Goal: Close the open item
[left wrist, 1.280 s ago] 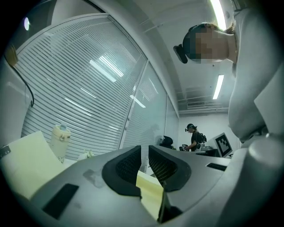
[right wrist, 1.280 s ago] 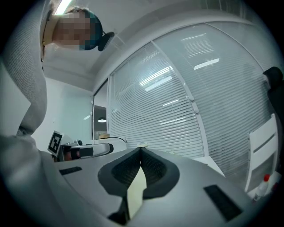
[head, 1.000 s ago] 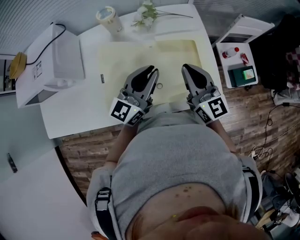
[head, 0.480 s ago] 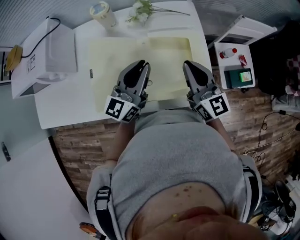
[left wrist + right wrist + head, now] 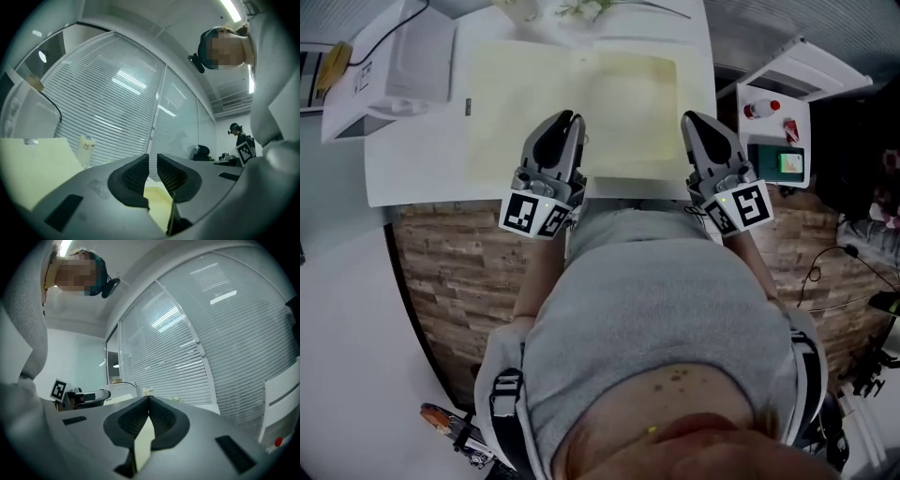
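A large pale yellow folder lies spread open and flat on the white table, its right half a deeper yellow. My left gripper hovers over the folder's front middle, pointing away from me. In the left gripper view its pads stand a narrow gap apart, with window blinds showing through and nothing between them. My right gripper is just off the folder's right edge, near the table's front right corner. In the right gripper view its tips meet; a pale yellow strip shows in the slit below them.
A white machine with a cable sits at the table's back left, flowers at the back edge. A white side cart at right holds a red-capped bottle. A cup stands by the blinds. Wooden floor lies below.
Both grippers have drawn back toward the table's front edge. The left one has swung to point straight ahead, and the right one has shifted right, off the folder. The jaws look unchanged.
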